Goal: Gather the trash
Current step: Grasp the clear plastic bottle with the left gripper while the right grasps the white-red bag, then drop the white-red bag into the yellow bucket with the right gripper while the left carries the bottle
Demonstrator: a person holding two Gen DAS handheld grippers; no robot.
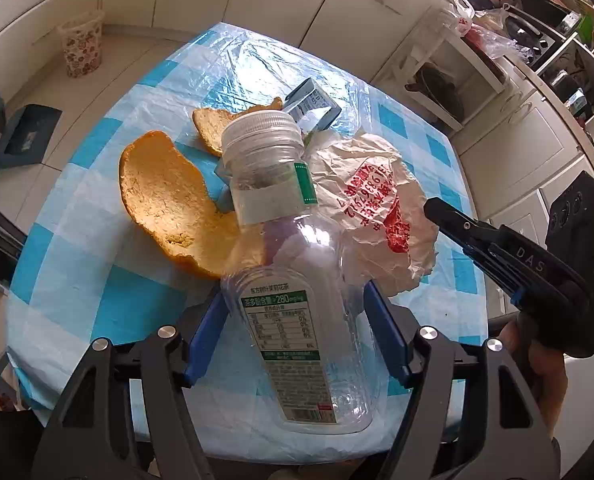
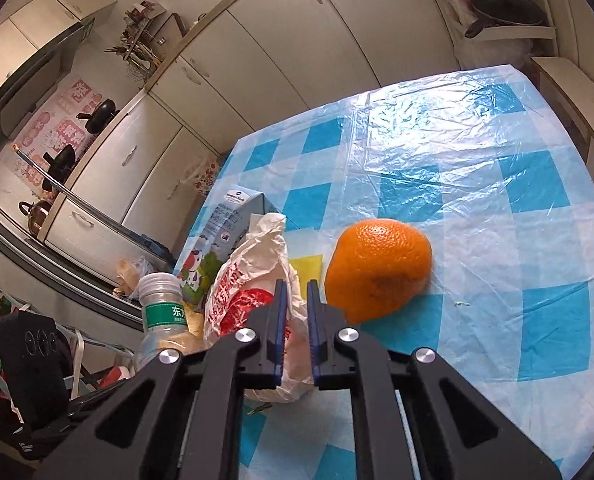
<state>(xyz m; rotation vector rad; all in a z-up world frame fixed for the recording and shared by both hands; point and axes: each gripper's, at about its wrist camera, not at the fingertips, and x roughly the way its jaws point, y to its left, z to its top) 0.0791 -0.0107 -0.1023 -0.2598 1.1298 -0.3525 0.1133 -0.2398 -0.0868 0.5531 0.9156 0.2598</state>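
Kitchen bench (image 2: 477,184) under blue-checked plastic cover; left tool (image 1: 297,320) clamped on empty tea bottle (image 1: 297,320), lifted clear; right tool (image 2: 295,316) nearly closed, pinching crumpled wrapper (image 2: 253,280); orange peel (image 2: 377,268) and milk carton (image 2: 221,232) lie on bench; floral wastebasket (image 1: 81,46) on floor, well apart; nothing visibly binned, most work remains.

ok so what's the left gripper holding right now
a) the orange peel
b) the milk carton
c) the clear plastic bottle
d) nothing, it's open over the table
c) The left gripper has its blue fingers pressed against both sides of the clear plastic bottle, whose white cap points away from the camera; the orange peel and milk carton lie untouched on the table beyond.
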